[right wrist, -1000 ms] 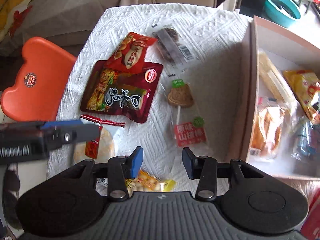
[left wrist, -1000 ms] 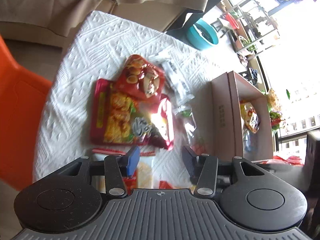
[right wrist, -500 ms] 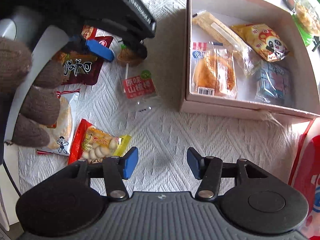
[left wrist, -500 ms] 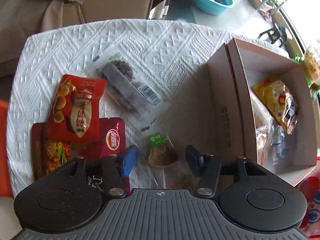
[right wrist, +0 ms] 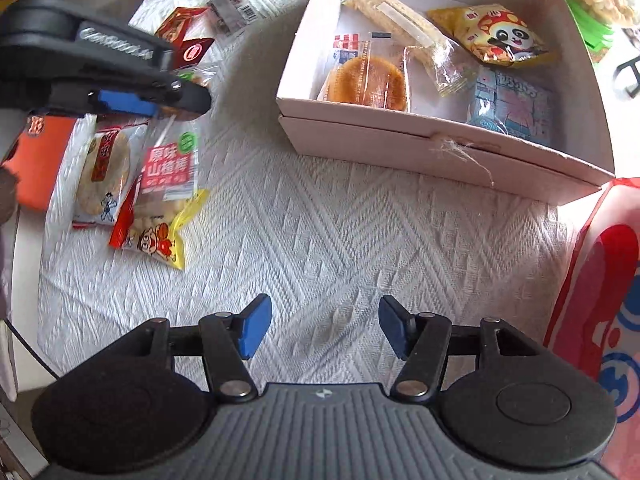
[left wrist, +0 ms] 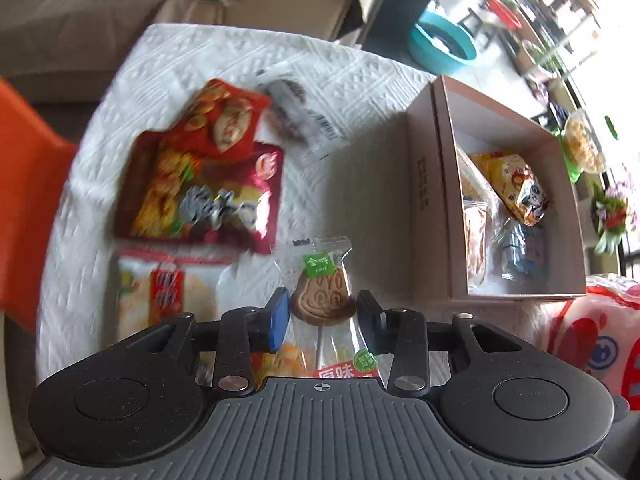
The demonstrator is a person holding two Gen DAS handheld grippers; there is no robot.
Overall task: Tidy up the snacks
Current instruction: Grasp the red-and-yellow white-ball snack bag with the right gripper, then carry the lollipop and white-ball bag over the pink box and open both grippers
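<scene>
The left gripper [left wrist: 323, 314] hangs over a white-clothed worktop [right wrist: 340, 248], its fingers [left wrist: 278, 318] closing around a wrapped lollipop [left wrist: 323, 300]; the brown candy head sits between the pads, though whether they already press on it is hard to tell. The wrapper's red-labelled tail [right wrist: 170, 168] trails down over a yellow snack bag [right wrist: 160, 236], beside a rice cracker pack [right wrist: 103, 172]. Further off on the cloth lie a large red pouch [left wrist: 200, 196], a smaller red packet [left wrist: 220, 120] overlapping its top edge, and a clear sachet [left wrist: 300, 116] beside that. The right gripper [right wrist: 324, 330] hovers above bare cloth, its fingers [right wrist: 252, 332] apart and opening, nothing between them. To the right stands an open cardboard box [right wrist: 440, 152], already holding a round cake [right wrist: 368, 80], a wafer strip [right wrist: 396, 20], a panda bag [right wrist: 496, 36] and a pale blue pack [right wrist: 512, 104].
</scene>
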